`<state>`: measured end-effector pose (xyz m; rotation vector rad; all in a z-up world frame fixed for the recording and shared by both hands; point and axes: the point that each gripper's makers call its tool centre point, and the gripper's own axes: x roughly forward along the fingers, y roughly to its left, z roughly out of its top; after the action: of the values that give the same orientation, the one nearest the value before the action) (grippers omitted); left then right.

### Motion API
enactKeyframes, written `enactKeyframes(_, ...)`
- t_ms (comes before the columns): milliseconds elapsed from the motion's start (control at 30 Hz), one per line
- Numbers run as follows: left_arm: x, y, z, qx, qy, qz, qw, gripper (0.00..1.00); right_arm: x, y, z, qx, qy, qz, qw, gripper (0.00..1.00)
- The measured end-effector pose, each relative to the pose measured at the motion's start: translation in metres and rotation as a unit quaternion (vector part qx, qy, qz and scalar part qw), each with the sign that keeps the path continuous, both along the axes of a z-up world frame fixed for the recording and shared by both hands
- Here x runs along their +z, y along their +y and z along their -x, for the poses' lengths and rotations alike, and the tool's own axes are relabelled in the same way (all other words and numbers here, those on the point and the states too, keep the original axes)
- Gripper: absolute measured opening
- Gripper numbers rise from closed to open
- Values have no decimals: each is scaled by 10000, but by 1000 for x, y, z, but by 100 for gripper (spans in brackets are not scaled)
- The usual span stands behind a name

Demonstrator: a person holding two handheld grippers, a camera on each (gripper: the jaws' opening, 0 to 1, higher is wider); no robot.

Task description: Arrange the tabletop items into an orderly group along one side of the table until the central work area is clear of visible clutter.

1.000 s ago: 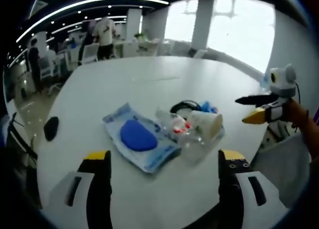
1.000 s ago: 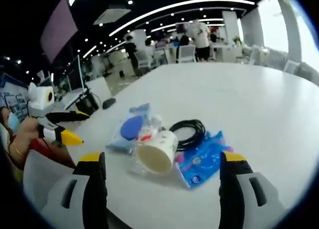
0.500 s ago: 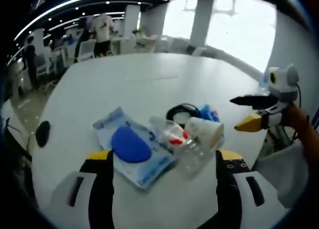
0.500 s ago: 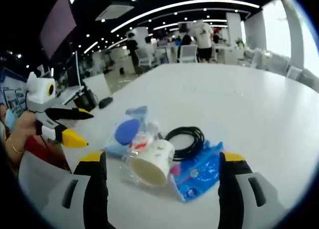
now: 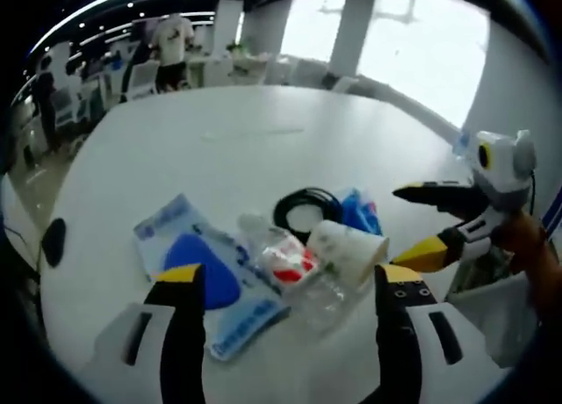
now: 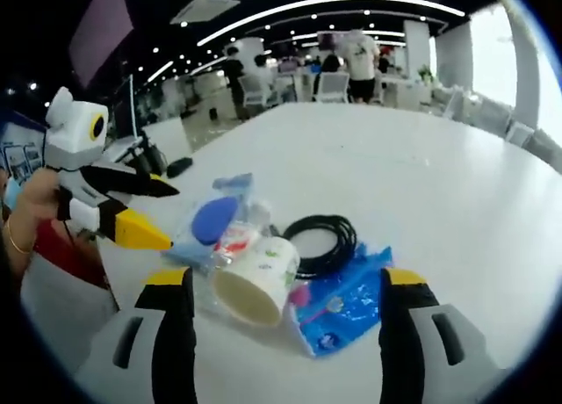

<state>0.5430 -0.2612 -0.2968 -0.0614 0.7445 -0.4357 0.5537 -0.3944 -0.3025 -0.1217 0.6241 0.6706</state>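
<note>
Now, near to far:
Left gripper [image 5: 281, 285]: mine, jaws spread wide, empty, framing the pile.
Right gripper [image 6: 279, 285]: equally released, holding nothing.
Paper cup [image 6: 255, 279]: tipped over on crinkled plastic, mid-table, awaiting grouping.
Blue packets [image 5: 206, 281]: flat beside it.
Black cable [image 6: 321, 239]: coiled just behind.
</note>
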Motion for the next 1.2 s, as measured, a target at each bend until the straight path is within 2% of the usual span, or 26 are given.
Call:
enactKeyframes(267, -16, -6, -8, 210, 322, 87, 9992, 71, -5, -10, -2, -82, 23, 172, 9998, 86)
enactKeyframes(333, -19, -6, -9, 297, 442, 101, 9985, 70, -6, -12, -2, -104, 16, 216, 9997, 86)
enactKeyframes(367, -24, -4, -9, 444, 578, 55, 9973, 69, -6, -13, -3, -126, -10, 273, 9995, 86)
enactKeyframes(433, -32, -3, -11, 457, 746, -75, 9961, 69, -9, -17, -4, -143, -84, 478, 9987, 86)
enactKeyframes(467, -37, -2, -10, 582, 922, -40, 9940, 68, -9, -18, -5, -135, -114, 561, 9983, 86)
enactKeyframes(533, -40, -3, -13, 702, 969, 85, 9928, 65, -12, -20, -4, -111, -120, 690, 9975, 86)
enactKeyframes(667, -44, -7, -17, 776, 1082, 197, 9909, 57, -10, -21, -6, -165, -167, 684, 9974, 84)
enactKeyframes(700, -47, -10, -15, 948, 1294, 379, 9863, 57, -8, -21, -8, -168, -216, 684, 9973, 83)
enactKeyframes(800, -49, -14, -17, 1126, 1415, 663, 9813, 51, -7, -21, -9, -189, -228, 662, 9974, 83)
enactKeyframes(1200, -61, -18, -29, 1586, 1715, 796, 9691, 41, -11, -25, -9, -204, -207, 779, 9965, 83)
